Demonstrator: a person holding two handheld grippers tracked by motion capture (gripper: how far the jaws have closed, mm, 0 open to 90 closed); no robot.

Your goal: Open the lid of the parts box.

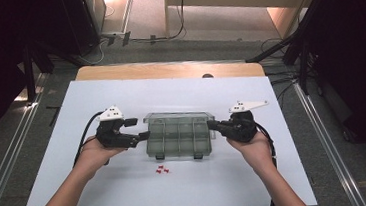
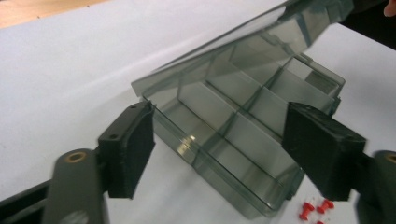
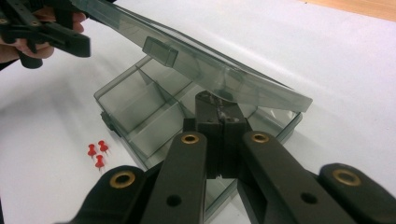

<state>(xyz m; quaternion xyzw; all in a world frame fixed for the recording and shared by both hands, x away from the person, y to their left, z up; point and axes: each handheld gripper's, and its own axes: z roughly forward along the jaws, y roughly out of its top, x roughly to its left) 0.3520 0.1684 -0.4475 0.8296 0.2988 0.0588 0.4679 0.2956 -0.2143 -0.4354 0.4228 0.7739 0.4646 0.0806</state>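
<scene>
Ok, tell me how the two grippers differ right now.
The left gripper has its jaws spread wide on either side of the box end; the right gripper is shut, its tips under the lid, apparently propping it up. Both are black and hand-held at opposite ends of the box.

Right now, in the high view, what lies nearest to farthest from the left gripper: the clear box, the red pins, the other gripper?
1. Clear box, just right of the left gripper.
2. Red pins, on the white table in front of the box.
3. Right gripper, at the box's far end.
</scene>
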